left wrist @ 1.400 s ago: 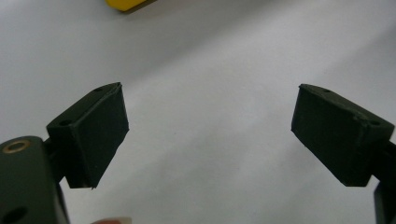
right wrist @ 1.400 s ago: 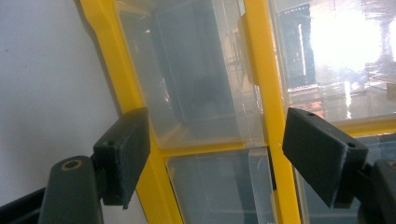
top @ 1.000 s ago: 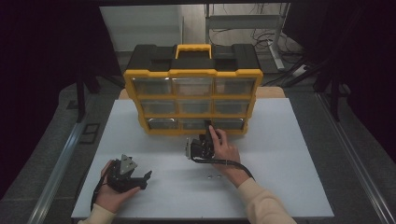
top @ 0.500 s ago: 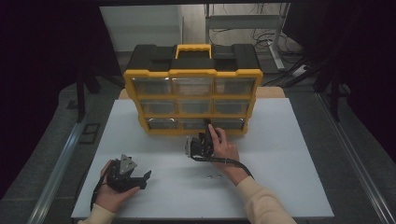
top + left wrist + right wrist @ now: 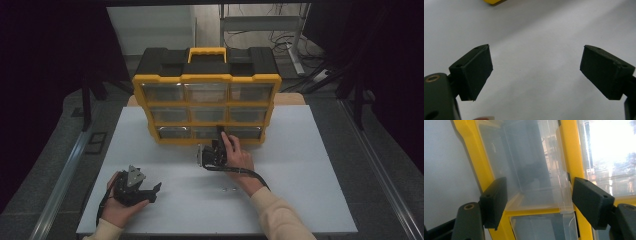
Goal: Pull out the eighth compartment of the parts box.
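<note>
Little change from half a second ago: right hand and its gripper stay at the organizer's bottom row, maybe a touch closer in; left hand unmoved near the front left corner of the table. White table [image 5: 310,150] carries a yellow and black drawer organizer [image 5: 206,78] standing upright at the middle of the far edge, yellow carry handle [image 5: 206,52] on top, three rows of three clear drawers facing the person. Drawer contents can't be told; fronts look hazy, the right gripper view shows see-through plastic with nothing clearly inside. No readable brand, label or writing anywhere. Right gripper [image 5: 218,141] is up against the bottom row, at the bottom middle drawer [image 5: 207,132]; in the right gripper view its jaws stand apart on either side of that clear drawer's [image 5: 536,177] front, left pad close to or touching the yellow frame, right pad just beside the plastic lip, not clamped on anything. Cable trails back along the right forearm toward the front edge. Left gripper [image 5: 150,191] rests low near the front left corner, well apart from the organizer, jaws spread wide and released over bare table in the left gripper view [image 5: 536,70], holding nothing. Two tiny small bits [image 5: 229,189] lie on the table near the front edge by the right forearm; too small to identify.
</note>
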`<action>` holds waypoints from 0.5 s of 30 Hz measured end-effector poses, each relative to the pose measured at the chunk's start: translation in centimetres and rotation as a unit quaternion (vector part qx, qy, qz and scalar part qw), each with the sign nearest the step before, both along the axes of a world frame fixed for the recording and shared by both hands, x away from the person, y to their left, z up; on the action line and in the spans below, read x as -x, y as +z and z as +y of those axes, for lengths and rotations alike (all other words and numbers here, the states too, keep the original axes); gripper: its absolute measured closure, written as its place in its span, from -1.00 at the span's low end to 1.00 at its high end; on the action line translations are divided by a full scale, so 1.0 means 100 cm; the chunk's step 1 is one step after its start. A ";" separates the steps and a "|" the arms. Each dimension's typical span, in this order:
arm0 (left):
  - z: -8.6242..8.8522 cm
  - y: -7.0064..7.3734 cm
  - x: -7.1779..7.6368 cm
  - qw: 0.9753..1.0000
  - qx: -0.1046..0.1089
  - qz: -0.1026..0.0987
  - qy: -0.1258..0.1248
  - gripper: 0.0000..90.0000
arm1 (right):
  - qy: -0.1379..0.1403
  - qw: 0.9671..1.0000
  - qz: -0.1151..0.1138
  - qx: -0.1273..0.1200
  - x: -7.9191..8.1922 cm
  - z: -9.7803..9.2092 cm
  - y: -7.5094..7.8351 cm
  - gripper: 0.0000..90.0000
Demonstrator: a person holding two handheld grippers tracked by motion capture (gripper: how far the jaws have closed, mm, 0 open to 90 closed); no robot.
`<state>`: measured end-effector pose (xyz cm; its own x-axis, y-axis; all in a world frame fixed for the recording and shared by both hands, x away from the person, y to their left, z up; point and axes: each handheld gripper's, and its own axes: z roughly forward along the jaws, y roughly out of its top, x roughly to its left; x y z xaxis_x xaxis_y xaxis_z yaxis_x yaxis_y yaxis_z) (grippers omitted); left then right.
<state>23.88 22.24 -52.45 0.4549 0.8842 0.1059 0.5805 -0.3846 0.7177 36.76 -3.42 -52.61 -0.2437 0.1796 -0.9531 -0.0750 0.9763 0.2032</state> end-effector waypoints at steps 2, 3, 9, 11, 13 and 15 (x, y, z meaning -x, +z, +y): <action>0.000 0.000 0.000 1.000 -0.001 0.000 0.000 -0.75 | 0.020 0.999 0.027 0.004 -0.002 -0.001 0.001 -0.28; 0.000 0.000 0.000 1.000 -0.001 0.000 0.000 -0.75 | 0.018 1.000 0.025 0.003 -0.002 -0.001 0.001 -0.26; 0.000 0.000 0.000 1.000 -0.001 0.000 0.000 -0.75 | 0.013 1.000 -0.006 0.003 0.000 -0.002 0.001 -0.10; 0.000 0.000 0.000 1.000 -0.004 0.001 -0.001 -0.75 | 0.008 1.000 -0.012 0.007 0.001 -0.002 0.002 -0.05; 0.000 0.000 0.000 1.000 -0.002 0.001 0.000 -0.75 | 0.006 1.000 -0.013 0.006 0.001 -0.002 0.003 0.02; 0.000 0.000 0.000 1.000 -0.003 0.001 0.000 -0.75 | 0.010 1.000 -0.012 0.004 0.001 -0.003 0.004 0.11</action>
<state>23.88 22.21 -52.47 0.4548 0.8838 0.1101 0.5817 -0.3884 0.7146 36.68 -3.68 -52.22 -0.2251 0.1666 -0.9600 -0.0984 0.9764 0.1925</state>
